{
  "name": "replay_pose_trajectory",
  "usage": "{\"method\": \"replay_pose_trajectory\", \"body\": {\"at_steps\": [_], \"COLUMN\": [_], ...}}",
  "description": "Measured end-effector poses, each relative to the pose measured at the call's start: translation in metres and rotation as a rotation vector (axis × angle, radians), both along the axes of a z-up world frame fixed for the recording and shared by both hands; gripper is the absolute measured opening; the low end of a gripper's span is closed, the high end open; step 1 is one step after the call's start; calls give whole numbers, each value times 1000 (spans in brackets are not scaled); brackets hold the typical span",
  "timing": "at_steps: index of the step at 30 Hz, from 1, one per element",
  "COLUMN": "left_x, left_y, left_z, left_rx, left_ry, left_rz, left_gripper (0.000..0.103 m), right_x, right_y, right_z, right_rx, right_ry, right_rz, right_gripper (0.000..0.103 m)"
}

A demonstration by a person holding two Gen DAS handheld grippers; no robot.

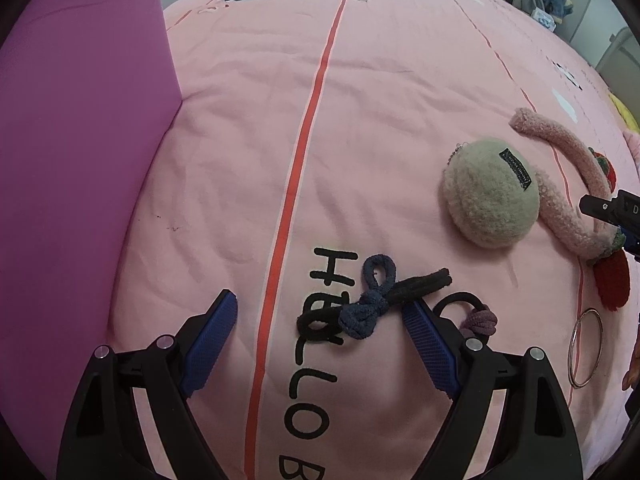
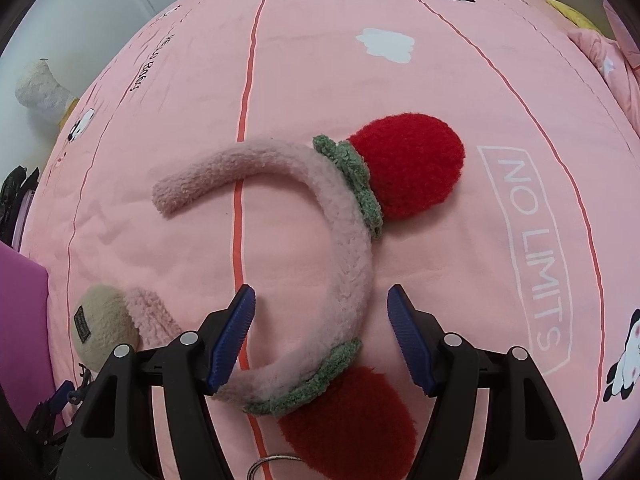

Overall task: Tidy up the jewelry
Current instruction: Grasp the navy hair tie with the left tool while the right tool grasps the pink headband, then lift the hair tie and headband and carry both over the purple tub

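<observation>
My left gripper (image 1: 320, 308) is open above the pink bedspread (image 1: 240, 152). A black and blue knotted hair tie (image 1: 370, 300) lies between its fingertips. A second hair tie with a mauve knot (image 1: 478, 320) lies just right of the right finger. A silver bangle (image 1: 585, 347) lies further right. A beige fuzzy round pouch (image 1: 490, 192) lies beyond. My right gripper (image 2: 322, 304) is open over a fluffy pink headband (image 2: 344, 240) with two red pompoms (image 2: 408, 168). The band runs between its fingers. The pouch shows there at lower left (image 2: 102, 328).
A magenta panel (image 1: 80, 140) stands at the left edge of the bed. The right gripper's tip (image 1: 608, 208) shows at the right edge of the left wrist view. Clothes and a cream plush (image 2: 40, 88) lie beyond the bed.
</observation>
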State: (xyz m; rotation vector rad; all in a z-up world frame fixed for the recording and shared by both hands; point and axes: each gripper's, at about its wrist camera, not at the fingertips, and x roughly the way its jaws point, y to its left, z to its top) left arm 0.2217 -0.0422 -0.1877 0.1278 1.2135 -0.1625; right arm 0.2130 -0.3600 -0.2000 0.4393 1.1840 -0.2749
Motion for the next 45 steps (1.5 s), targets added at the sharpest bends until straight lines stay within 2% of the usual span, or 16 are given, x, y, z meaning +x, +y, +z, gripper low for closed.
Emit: {"method": "replay_pose_trajectory", "body": {"at_steps": [9, 14, 15, 17, 18, 19, 20, 21, 22, 25, 30, 37, 45], "left_x": [9, 7, 6, -2, -2, -4, -6, -7, -9, -11, -18, -35, -65], "left_y": [-15, -16, -14, -4, -4, -4, -3, -5, -6, -9, -6, 2, -2], "left_z": [-6, -9, -8, -5, -4, -3, -2, -1, 0, 4, 14, 37, 70], "left_rx": [17, 18, 7, -15, -17, -17, -14, -8, -5, -8, -32, -79, -113], "left_ry": [-26, -44, -42, -39, -42, -47, -50, -52, -55, -49, -52, -68, -101], "left_rz": [0, 8, 11, 23, 29, 32, 31, 26, 19, 9, 12, 11, -26], "left_gripper": [87, 85, 84, 77, 70, 61, 57, 47, 35, 12, 12, 12, 12], "right_x": [20, 21, 19, 17, 16, 16, 15, 11, 12, 8, -10, -46, -89], "right_y": [12, 20, 22, 24, 26, 27, 26, 27, 26, 25, 14, 9, 8], "right_z": [-11, -12, -11, -9, -8, -7, -5, -4, -4, 0, 7, 41, 76], "right_rx": [-113, -163, -172, -176, -180, -184, -183, -180, -176, -152, -108, -132, -119], "right_ry": [51, 38, 32, 20, 17, 15, 11, 6, 3, -12, -67, -161, -204], "right_rz": [12, 20, 29, 45, 54, 56, 54, 50, 48, 42, 20, -8, -43], "right_gripper": [70, 69, 66, 57, 50, 46, 39, 29, 24, 18, 12, 11, 11]}}
